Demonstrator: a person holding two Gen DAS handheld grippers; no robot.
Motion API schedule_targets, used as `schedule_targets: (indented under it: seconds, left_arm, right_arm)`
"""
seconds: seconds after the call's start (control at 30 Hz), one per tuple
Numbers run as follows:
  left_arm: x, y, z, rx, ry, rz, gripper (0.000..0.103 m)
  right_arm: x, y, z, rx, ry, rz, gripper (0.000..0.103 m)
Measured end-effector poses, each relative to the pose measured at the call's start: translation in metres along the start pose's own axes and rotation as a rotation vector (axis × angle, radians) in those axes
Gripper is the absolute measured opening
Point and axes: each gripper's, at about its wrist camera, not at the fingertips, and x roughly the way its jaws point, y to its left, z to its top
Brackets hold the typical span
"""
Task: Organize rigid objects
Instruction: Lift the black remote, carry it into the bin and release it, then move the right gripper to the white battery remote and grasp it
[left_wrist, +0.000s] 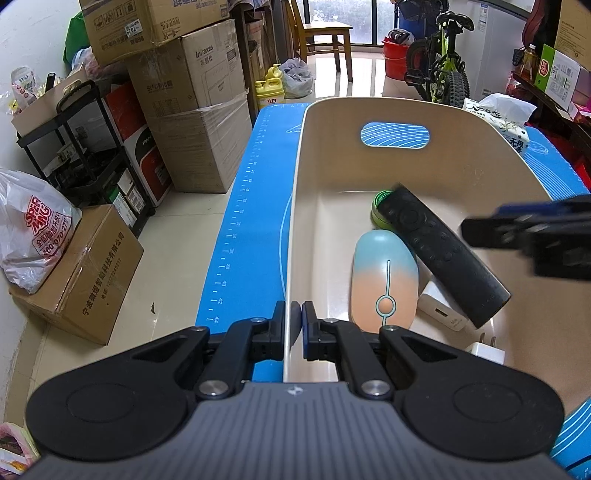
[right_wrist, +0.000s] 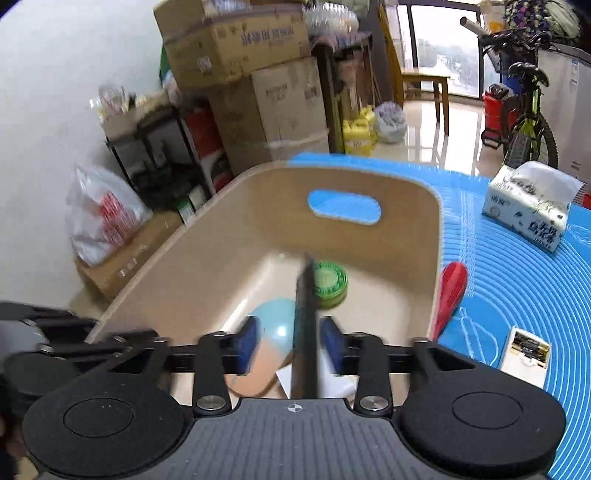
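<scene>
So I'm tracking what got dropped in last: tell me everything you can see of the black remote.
The black remote is a slim matte bar with a ring pad and small buttons. It lies aslant in the beige bin, far end on the green tin, near end over the white charger, beside the mouse. The right gripper straddles it, its pads clear of it.
</scene>
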Motion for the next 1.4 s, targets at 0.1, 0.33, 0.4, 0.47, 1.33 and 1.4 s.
schedule_targets:
  seconds: [0.1,0.33,0.4,0.47,1.33,1.4]
  left_arm:
    - [0.001,-0.002,0.001,-0.001,0.000,0.002,0.009]
    - [0.002,-0.003,0.004,-0.004,0.001,0.002,0.009]
    - [0.002,-0.002,0.004,-0.004,0.001,0.002,0.009]
    - [0.002,-0.002,0.004,-0.005,0.001,0.001,0.009]
    - [0.002,-0.002,0.005,-0.005,0.001,0.003,0.009]
    - [0.001,0.000,0.005,-0.005,0.001,0.006,0.009]
  right_arm:
    - [-0.030,-0.011,0.001,0.009,-0.085,0.005,0.072]
    - [-0.076,-0.059,-0.004,0.076,-0.234,-0.133,0.092]
    - [-0.077,-0.076,-0.012,0.102,-0.231,-0.188,0.095]
    - [-0.073,-0.094,-0.021,0.134,-0.208,-0.226,0.095]
    - [0.023,-0.149,-0.074,0.198,0.095,-0.430,0.087]
    - [0.024,-0.146,-0.073,0.191,0.094,-0.436,0.083]
